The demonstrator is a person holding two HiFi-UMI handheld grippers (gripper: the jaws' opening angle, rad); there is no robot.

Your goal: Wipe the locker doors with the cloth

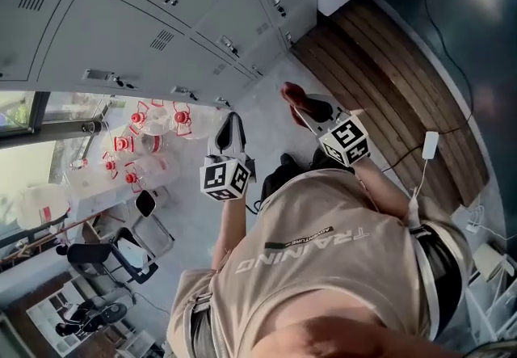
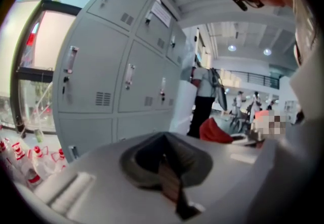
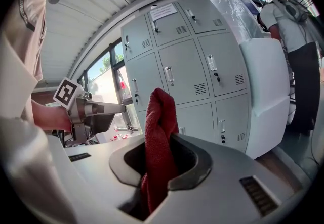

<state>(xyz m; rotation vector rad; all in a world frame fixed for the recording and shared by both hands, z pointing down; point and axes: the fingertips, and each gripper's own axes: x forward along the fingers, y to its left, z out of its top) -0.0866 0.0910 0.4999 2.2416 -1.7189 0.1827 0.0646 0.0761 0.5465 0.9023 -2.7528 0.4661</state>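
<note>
My right gripper is clamped on the red cloth. In the right gripper view the cloth stands up between the two jaws in a folded bunch, and its top end hangs free above them. My left gripper has its jaws together with nothing between them, as the left gripper view shows, and I hold it just beside the right one, a little lower. The locker doors are in front of me, grey, in rows, each with a small handle and a vent. The cloth is not on any door; from the head view both grippers are well apart from the lockers, so I judge that the wiping has not begun and that I am only at the step of bringing the cloth to the first door. The next move, I think, calls for reaching the right gripper forward until the free end of the cloth lies flat on a door face, then pressing lightly and sweeping across the panel. The handles stick out, so the cloth may catch on them and should go around them. Because the cloth is bunched, only a small part will touch at first. Some bottles with red caps stand on the floor near the end of the lockers, and another person stands further along the row.
</note>
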